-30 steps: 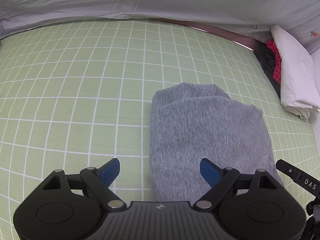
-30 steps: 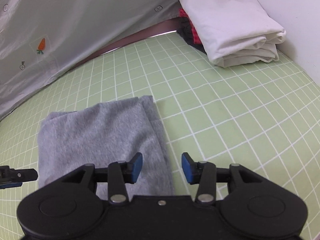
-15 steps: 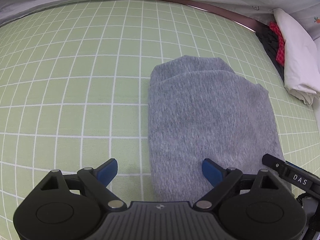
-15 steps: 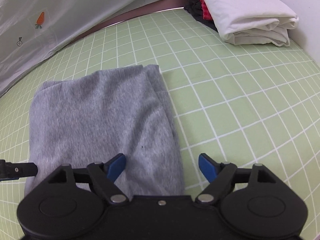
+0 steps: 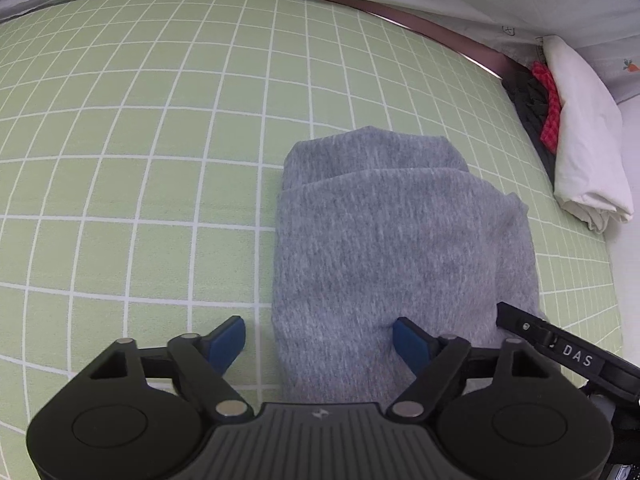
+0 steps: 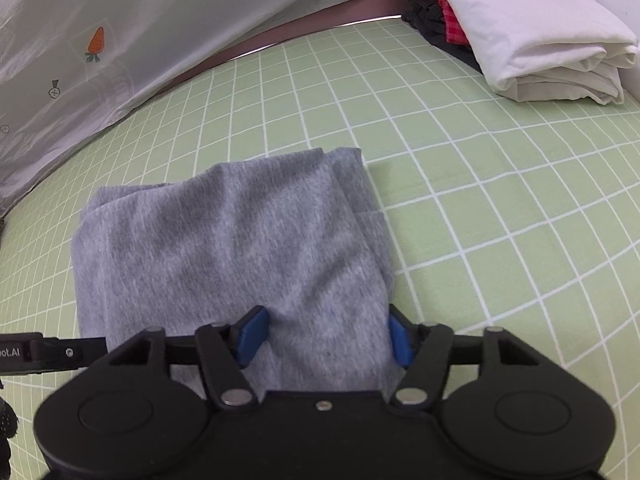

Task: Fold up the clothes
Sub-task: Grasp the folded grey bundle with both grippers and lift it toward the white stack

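Green checked bedding [image 5: 140, 160] carries one folded grey garment [image 5: 392, 248] at centre and one stack of folded clothes [image 6: 532, 28], white on top, at 2 o'clock. Both grippers angle steeply down at the garment's near edge. Left gripper [image 5: 320, 340] is closing astride its left corner; right gripper [image 6: 326, 336] is closing, its pads bunching the right corner.

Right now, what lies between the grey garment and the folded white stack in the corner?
Only bare green checked sheet separates the grey garment from the white stack; the right wrist view shows it best.
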Action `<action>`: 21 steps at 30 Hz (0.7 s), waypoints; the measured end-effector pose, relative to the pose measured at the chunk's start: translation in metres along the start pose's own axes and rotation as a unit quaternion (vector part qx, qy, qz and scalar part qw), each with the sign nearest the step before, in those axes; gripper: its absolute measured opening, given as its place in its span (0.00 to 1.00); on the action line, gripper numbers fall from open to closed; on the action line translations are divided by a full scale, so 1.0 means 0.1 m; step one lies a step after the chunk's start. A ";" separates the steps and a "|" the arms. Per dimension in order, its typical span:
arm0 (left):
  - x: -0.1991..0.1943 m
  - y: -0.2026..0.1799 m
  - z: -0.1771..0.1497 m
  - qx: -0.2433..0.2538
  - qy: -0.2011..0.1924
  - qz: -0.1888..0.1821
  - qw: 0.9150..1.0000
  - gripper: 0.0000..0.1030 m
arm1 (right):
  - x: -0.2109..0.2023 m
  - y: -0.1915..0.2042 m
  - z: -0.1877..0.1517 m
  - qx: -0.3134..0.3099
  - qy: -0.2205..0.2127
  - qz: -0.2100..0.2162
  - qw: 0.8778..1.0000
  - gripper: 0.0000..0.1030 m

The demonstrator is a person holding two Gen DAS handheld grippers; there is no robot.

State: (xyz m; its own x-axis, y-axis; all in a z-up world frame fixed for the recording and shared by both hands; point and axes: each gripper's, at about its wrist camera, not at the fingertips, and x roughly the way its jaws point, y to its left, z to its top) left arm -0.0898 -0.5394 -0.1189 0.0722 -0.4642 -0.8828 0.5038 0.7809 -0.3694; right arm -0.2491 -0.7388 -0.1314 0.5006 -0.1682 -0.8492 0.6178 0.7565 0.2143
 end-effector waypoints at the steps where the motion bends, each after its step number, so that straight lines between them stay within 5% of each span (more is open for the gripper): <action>1: 0.01 0.01 0.00 -0.009 0.004 -0.019 1.000 0.50 | 0.00 0.03 0.00 -0.001 0.000 -0.001 1.000 0.44; 4: 0.02 0.03 0.00 -0.030 0.003 -0.054 0.998 0.36 | -0.06 0.11 0.00 -0.009 -0.008 -0.010 1.000 0.18; 8: -0.09 -0.01 -0.02 -0.032 -0.011 -0.096 0.995 0.19 | -0.27 0.17 -0.02 -0.001 -0.031 0.008 1.000 0.15; 15: -0.38 -0.45 0.00 0.012 -0.033 -0.165 0.986 0.17 | -0.70 0.47 -0.05 -0.012 -0.074 0.045 0.996 0.15; 21: -0.49 -0.92 -0.03 0.066 -0.039 -0.180 0.981 0.17 | -1.01 0.37 -0.08 0.014 -0.102 0.035 0.994 0.14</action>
State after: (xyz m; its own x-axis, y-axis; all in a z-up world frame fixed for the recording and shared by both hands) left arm -0.1421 -0.5876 -0.0426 -0.0684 -0.7344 -0.6753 0.6148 0.5021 -0.6083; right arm -0.2814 -0.6883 -0.0418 0.6541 -0.2421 -0.7166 0.5922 0.7533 0.2860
